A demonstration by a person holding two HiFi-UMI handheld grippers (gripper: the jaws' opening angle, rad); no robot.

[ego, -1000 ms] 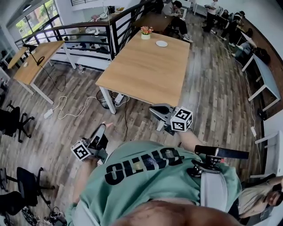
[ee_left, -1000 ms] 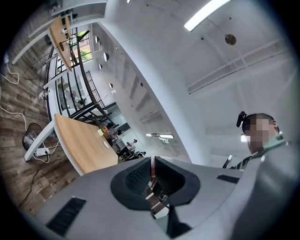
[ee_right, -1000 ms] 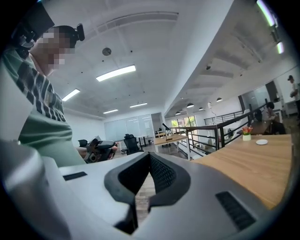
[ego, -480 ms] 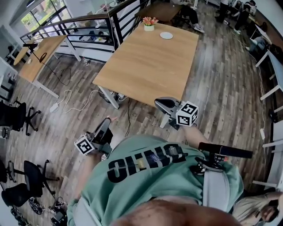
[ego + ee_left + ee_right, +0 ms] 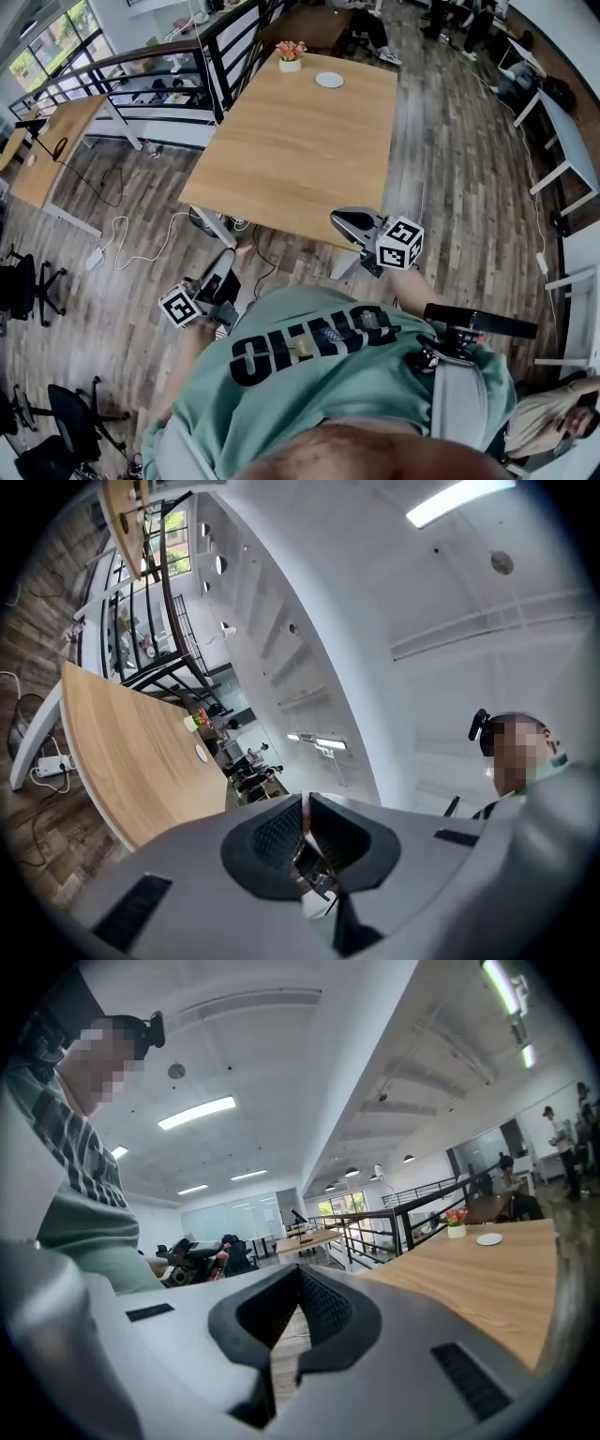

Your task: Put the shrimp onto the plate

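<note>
We judge the job barely begun. The left gripper (image 5: 306, 801) is clenched on what looks like the pink shrimp (image 5: 304, 817), well short of the table (image 5: 281, 159). The right gripper (image 5: 299, 1269) is closed and empty. The white plate (image 5: 329, 81) lies bare at the table's far end, near a flower pot (image 5: 290, 60).

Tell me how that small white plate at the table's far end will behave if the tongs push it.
The plate looks low and flat, so it should slide rather than tip. The table top looks smooth, so a light push may send it skating. It looks empty and small, so probably light.
</note>
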